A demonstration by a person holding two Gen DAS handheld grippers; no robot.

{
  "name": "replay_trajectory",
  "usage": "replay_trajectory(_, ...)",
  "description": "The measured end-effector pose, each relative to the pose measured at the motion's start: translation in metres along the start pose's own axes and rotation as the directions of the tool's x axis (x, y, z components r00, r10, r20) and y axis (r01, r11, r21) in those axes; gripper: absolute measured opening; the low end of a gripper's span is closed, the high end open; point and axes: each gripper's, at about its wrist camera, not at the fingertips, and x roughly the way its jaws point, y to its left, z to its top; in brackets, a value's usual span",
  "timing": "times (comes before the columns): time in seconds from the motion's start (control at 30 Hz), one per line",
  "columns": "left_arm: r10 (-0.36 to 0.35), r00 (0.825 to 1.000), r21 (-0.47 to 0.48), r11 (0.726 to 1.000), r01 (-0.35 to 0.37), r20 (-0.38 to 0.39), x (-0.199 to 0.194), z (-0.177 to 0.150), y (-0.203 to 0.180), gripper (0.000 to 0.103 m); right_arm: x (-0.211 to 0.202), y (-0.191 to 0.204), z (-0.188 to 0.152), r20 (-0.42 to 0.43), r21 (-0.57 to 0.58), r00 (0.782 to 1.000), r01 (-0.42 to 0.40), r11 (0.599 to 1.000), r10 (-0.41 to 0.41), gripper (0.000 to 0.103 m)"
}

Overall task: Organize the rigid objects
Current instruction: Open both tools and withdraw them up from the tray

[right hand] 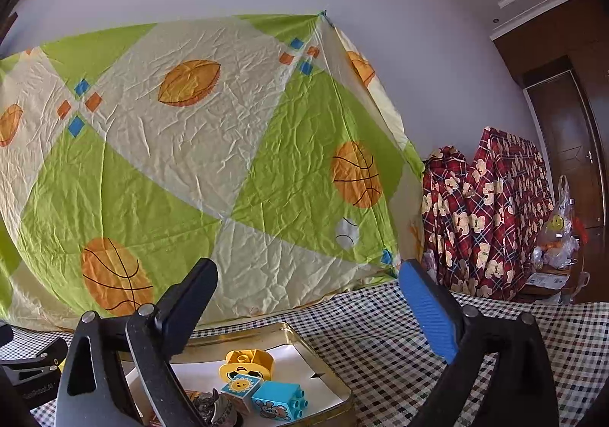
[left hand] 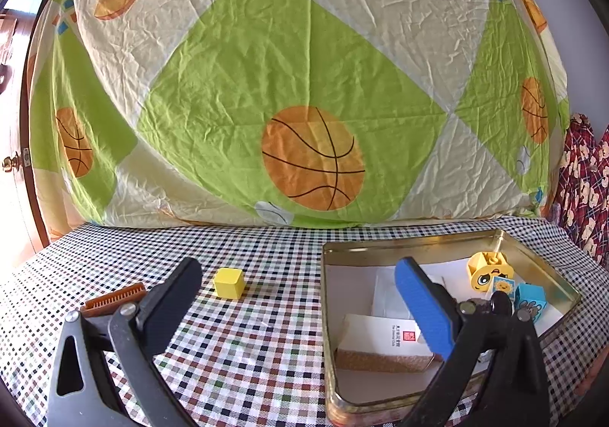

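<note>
Left claw (left hand: 300,286) wide, empty. Yellow cube (left hand: 228,283) on the cloth just ahead, between the fingers, nearer the left one. Likely light, stiff, slick plastic: pinch flat opposite faces. Tin (left hand: 418,236) to its right. Right claw (right hand: 308,293) wide, empty.

Toy blocks (right hand: 262,389) in tin (right hand: 304,341)
</note>
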Motion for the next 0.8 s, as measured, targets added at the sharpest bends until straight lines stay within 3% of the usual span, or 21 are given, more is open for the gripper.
replay_trajectory(0.53, -0.041, 0.999, 0.069, 0.997, 0.040, 0.018, -0.008, -0.001, -0.014, 0.102, -0.008, 0.011, 0.000, 0.025, -0.028, 0.999, -0.047, 0.999, 0.047, 0.099)
replay_trajectory(0.8, -0.050, 0.999, 0.053, 0.997, 0.050, 0.010, -0.009, -0.001, -0.011, 0.102, -0.018, 0.020, 0.000, 0.063, -0.074, 0.996, -0.053, 0.996, 0.058, 0.100)
